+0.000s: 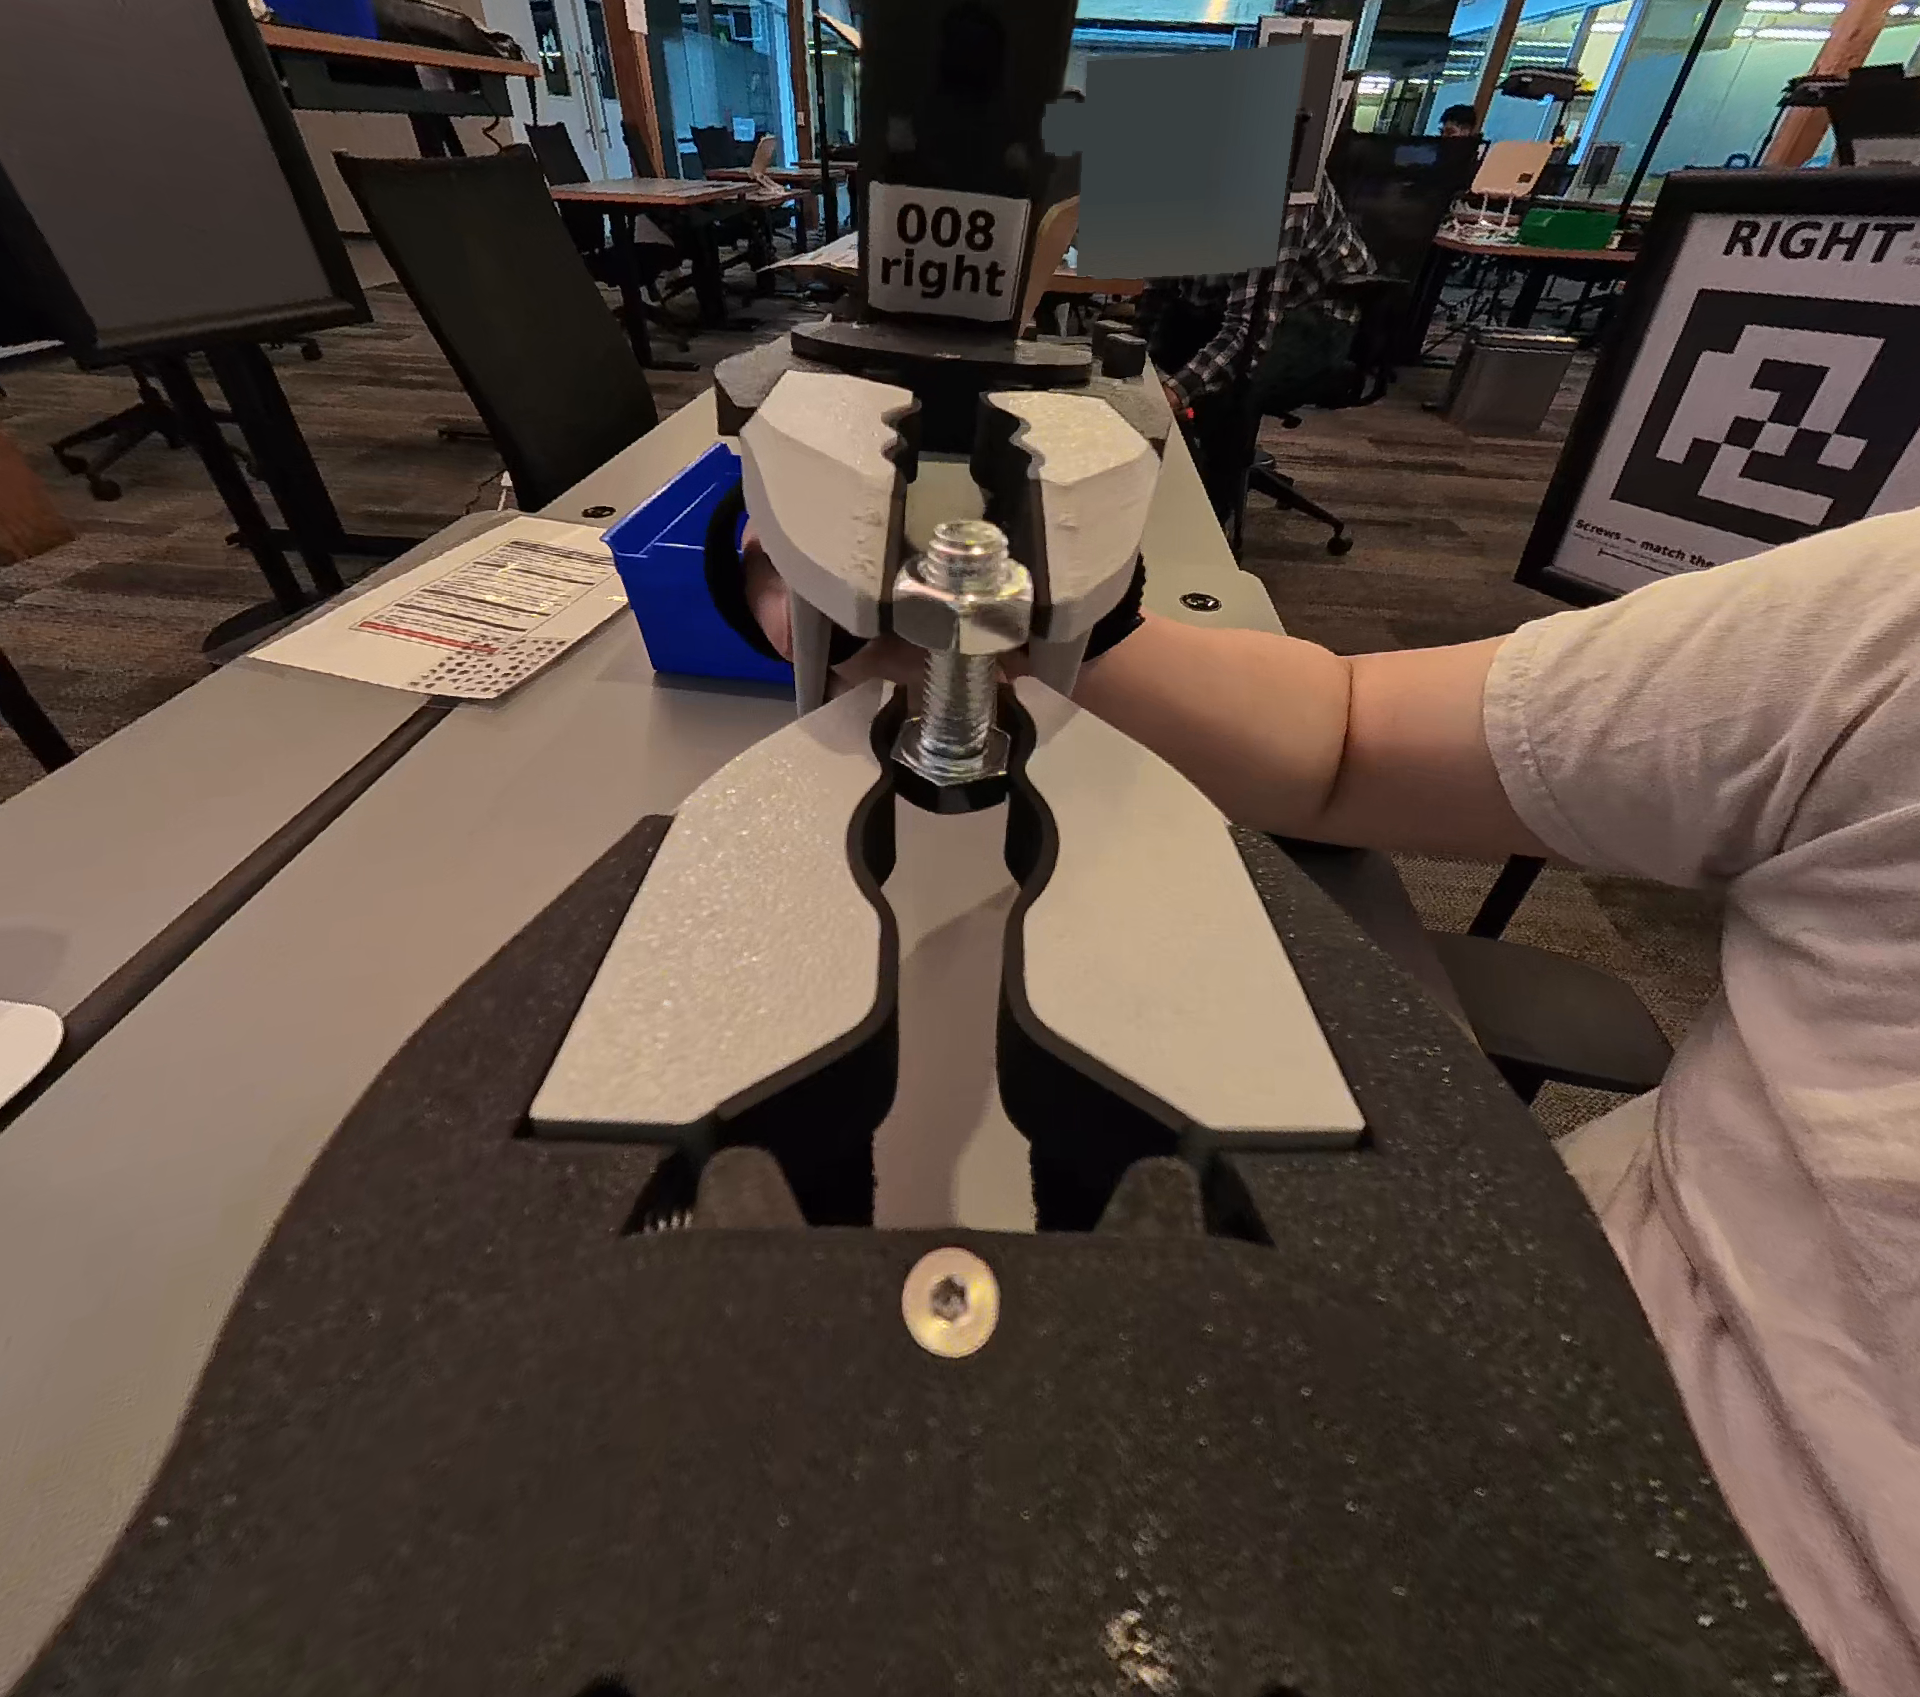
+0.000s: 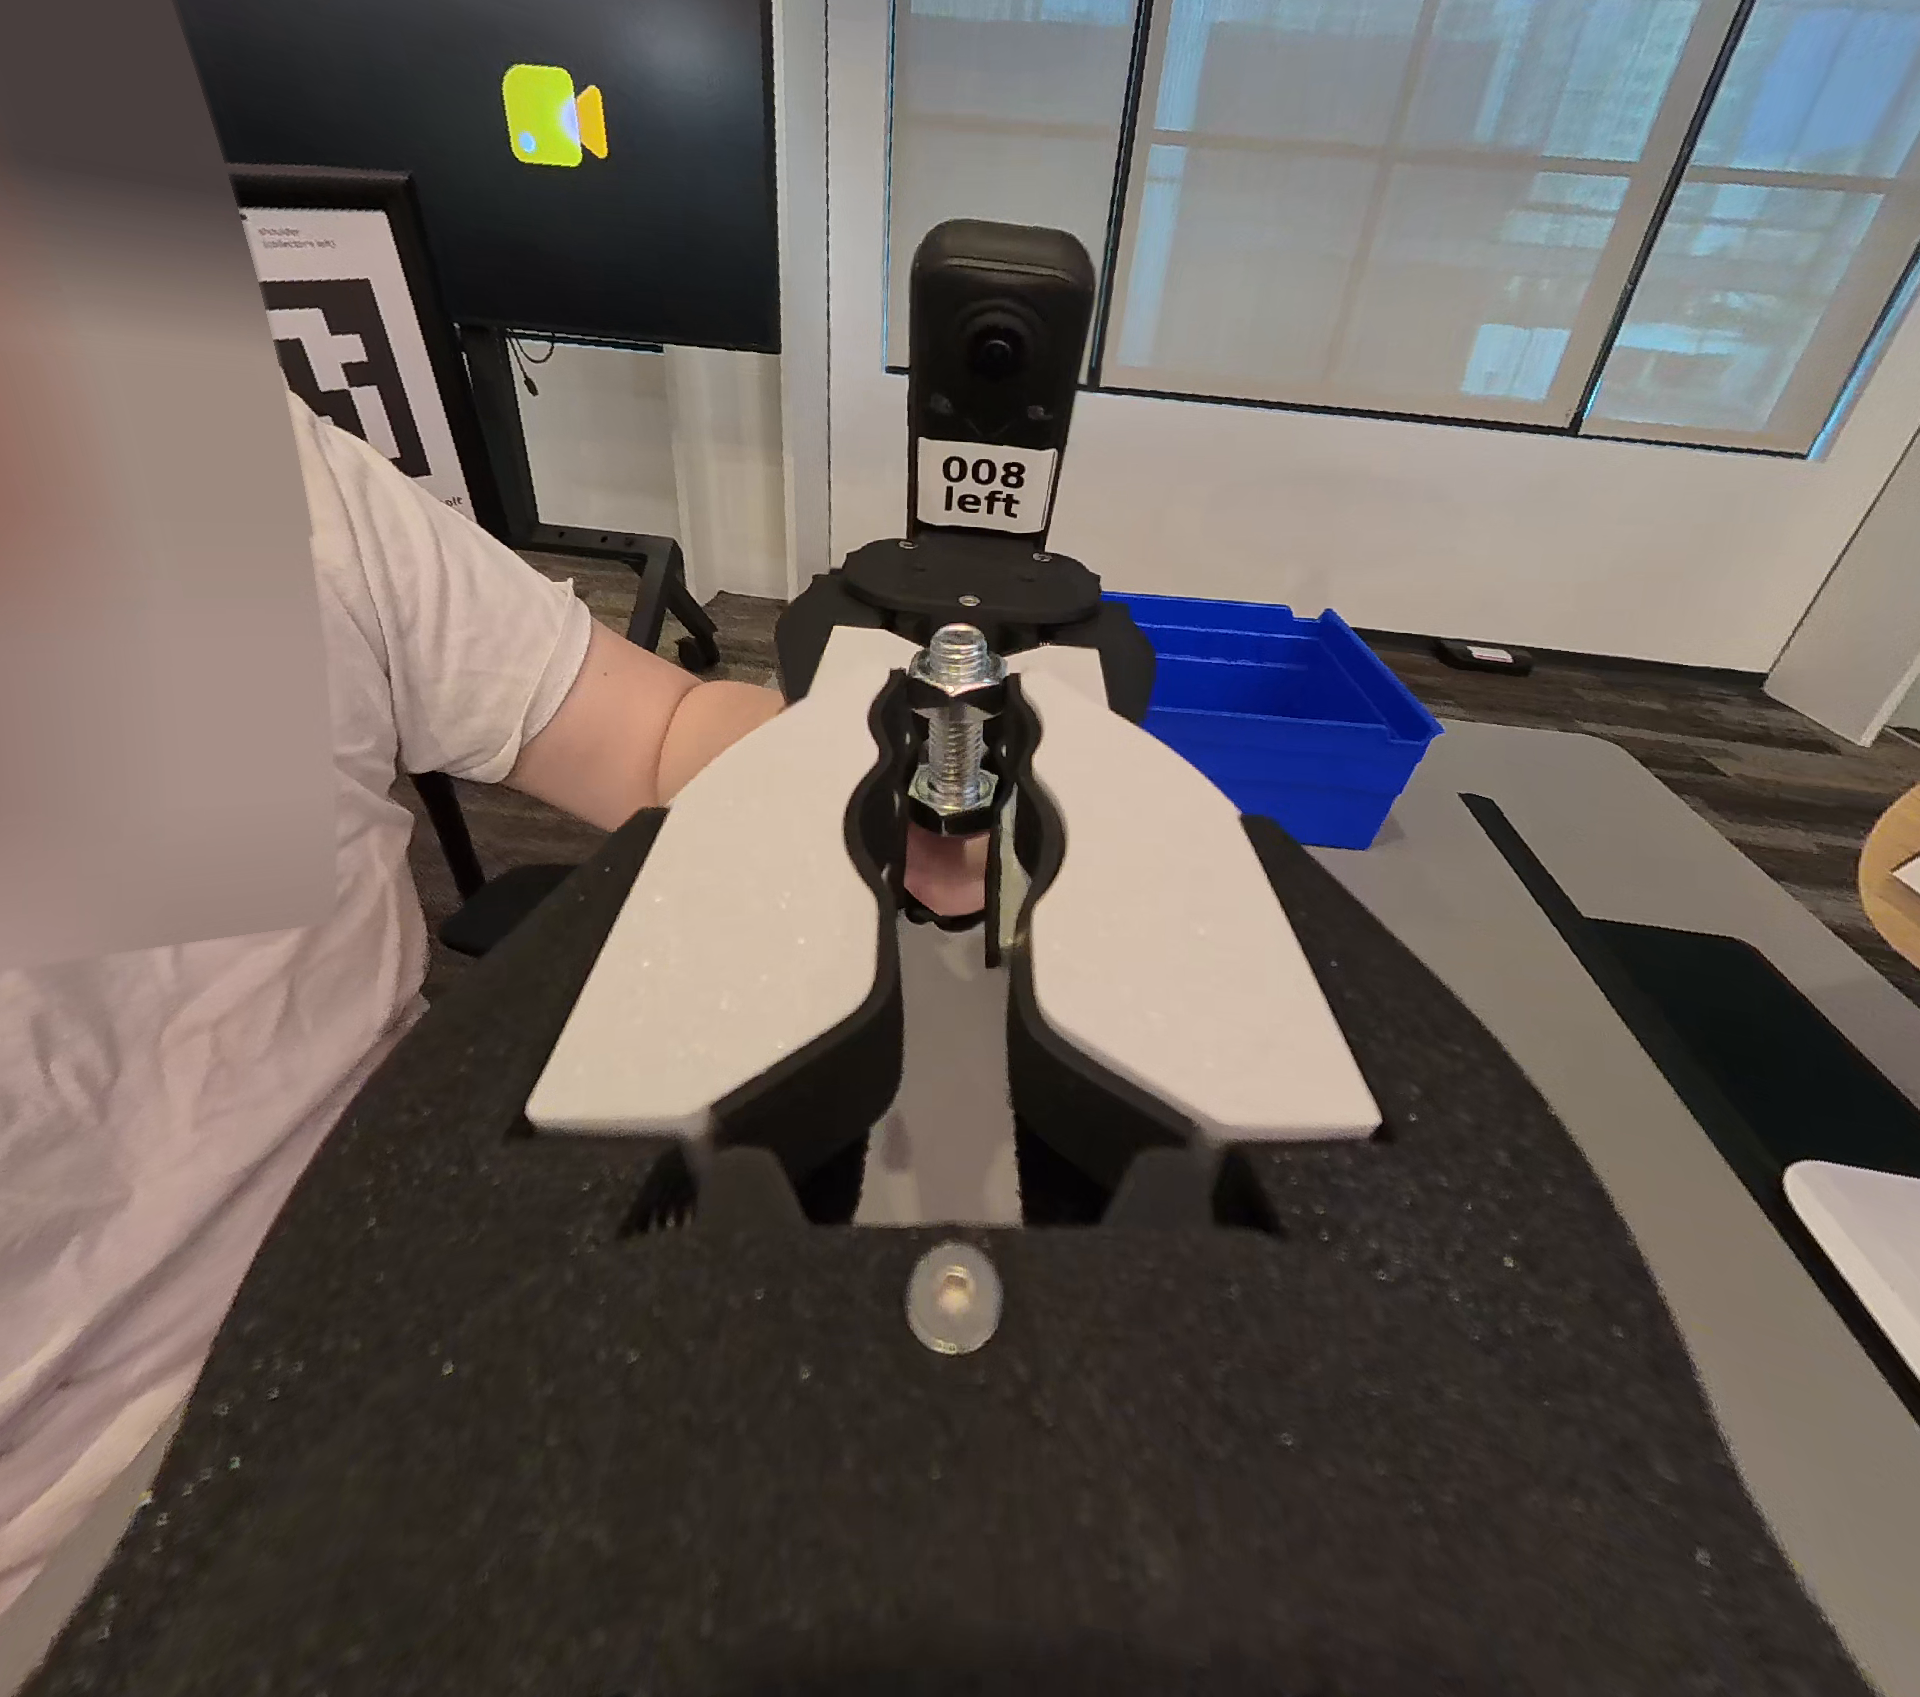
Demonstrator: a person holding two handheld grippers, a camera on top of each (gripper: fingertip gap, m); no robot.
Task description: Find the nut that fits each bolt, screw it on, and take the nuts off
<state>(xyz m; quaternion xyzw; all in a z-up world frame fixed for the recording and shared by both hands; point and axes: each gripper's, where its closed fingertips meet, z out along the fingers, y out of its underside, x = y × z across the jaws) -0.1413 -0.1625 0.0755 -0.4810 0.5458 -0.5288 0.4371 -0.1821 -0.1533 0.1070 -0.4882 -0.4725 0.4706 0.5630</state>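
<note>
A silver bolt (image 1: 954,691) stands upright between my two grippers, which face each other above the grey table (image 1: 260,816). My left gripper (image 1: 953,704) is shut on the bolt's hex head (image 1: 948,756) at the bottom. My right gripper (image 1: 961,621) comes from the opposite side and is shut on a silver hex nut (image 1: 961,608) threaded near the top of the bolt. In the right wrist view the nut (image 2: 951,693) sits between my right gripper's tips (image 2: 953,686), with the bolt's thread (image 2: 948,743) and head (image 2: 945,800) below it.
A blue bin (image 1: 675,587) stands on the table behind the grippers; it also shows in the right wrist view (image 2: 1278,712). A printed sheet (image 1: 488,598) lies left of it. A person's arm (image 1: 1299,712) reaches in from the right. A framed marker board (image 1: 1766,400) stands at right. There is about 4 cm between the tips of the two grippers.
</note>
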